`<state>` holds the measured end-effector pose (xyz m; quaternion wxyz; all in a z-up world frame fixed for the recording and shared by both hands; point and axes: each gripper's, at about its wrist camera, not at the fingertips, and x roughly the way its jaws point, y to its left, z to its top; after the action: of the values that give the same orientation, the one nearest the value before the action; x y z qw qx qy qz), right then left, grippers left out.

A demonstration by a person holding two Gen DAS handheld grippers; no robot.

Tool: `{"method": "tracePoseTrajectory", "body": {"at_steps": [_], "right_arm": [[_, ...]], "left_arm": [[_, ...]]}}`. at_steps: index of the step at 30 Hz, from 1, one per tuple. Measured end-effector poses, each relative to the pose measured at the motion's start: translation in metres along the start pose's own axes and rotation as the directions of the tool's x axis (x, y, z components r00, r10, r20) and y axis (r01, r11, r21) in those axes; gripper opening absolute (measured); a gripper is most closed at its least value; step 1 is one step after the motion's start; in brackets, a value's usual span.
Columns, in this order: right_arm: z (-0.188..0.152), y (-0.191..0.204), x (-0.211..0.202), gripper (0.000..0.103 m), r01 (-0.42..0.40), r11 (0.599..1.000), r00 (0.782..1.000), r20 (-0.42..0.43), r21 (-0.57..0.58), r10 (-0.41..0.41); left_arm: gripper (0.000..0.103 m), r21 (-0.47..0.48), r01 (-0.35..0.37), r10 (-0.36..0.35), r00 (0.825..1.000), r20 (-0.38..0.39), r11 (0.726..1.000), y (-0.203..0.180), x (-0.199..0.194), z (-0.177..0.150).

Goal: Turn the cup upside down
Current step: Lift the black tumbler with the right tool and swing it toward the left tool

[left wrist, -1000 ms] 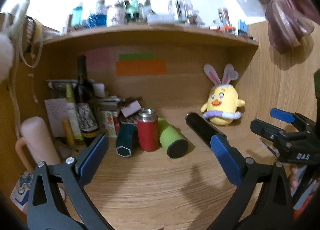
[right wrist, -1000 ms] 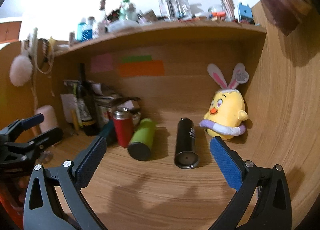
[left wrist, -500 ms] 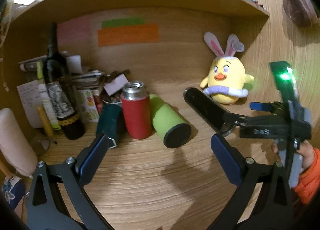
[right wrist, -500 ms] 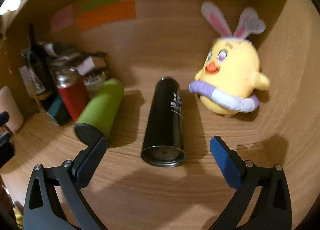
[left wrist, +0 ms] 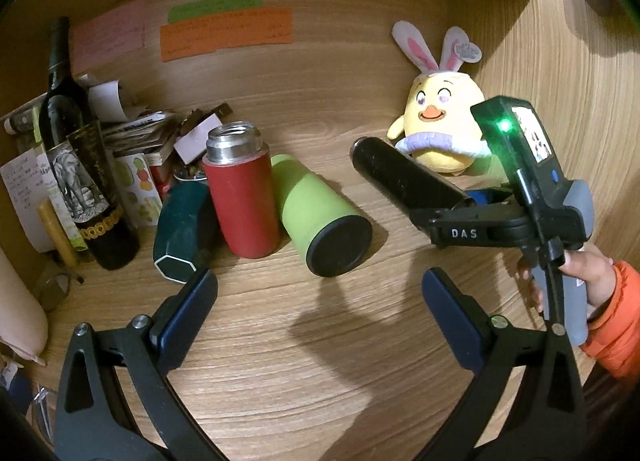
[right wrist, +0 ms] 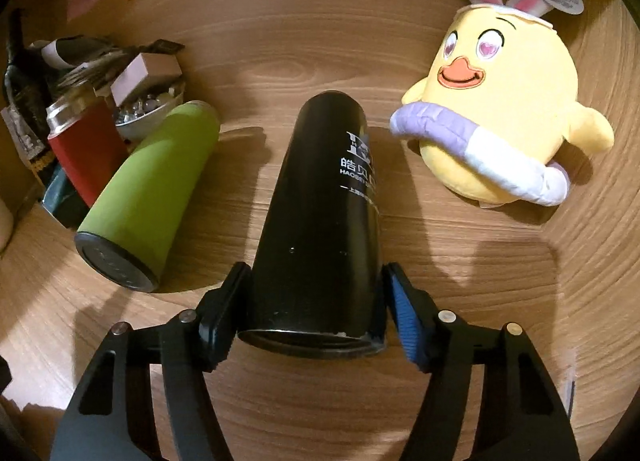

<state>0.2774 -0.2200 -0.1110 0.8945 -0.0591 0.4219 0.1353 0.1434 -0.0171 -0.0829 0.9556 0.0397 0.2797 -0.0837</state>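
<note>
Right wrist view: my right claw (right wrist: 316, 325) grips the black cup (right wrist: 320, 221), its two fingers pressed on either side near the open rim. The cup lies on its side on the wood-grain surface (right wrist: 280, 401), inside a wooden alcove with pink, green and orange paper notes (left wrist: 226, 33) on the back wall. White print on the cup's matte black side reads in part "HAOBEI", beside Chinese characters; the rest is too small to tell. Just right of the cup sits a yellow chick plush (right wrist: 500, 113) with rabbit ears. Left of the cup lies a green bottle (right wrist: 148, 197), and beyond that stands a red flask (left wrist: 240, 197) with a steel neck, then a dark wine bottle (left wrist: 76, 165). From the left wrist view, "DAS" is readable on my right claw's arm, and my left claw (left wrist: 320, 297) hangs wide open over bare surface, left of the cup.
</note>
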Motion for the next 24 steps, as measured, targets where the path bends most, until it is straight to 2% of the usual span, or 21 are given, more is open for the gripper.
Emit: {"method": "tracePoseTrajectory", "body": {"at_steps": [7, 12, 19, 24], "right_arm": [[-0.004, -0.007, -0.006, 0.061, 0.002, 0.999, 1.000, 0.017, 0.044, -0.003], [-0.006, -0.015, -0.026, 0.061, -0.014, 0.996, 0.998, 0.060, 0.086, 0.009], [-0.016, -0.005, -0.065, 0.061, -0.012, 0.999, 0.992, 0.125, 0.042, 0.007], [-0.022, 0.008, -0.092, 0.061, -0.015, 1.000, 0.987, 0.158, -0.016, 0.017]], "left_arm": [[0.103, 0.006, 0.006, -0.006, 1.000, -0.015, 1.000, -0.001, 0.006, -0.003], [0.103, 0.008, 0.012, -0.012, 0.999, -0.030, 1.000, 0.000, 0.011, -0.005], [0.103, 0.002, 0.045, -0.045, 0.999, -0.011, 0.999, 0.000, 0.006, -0.004], [0.103, 0.037, 0.050, -0.050, 0.999, -0.002, 0.998, -0.009, 0.001, -0.005]]}}
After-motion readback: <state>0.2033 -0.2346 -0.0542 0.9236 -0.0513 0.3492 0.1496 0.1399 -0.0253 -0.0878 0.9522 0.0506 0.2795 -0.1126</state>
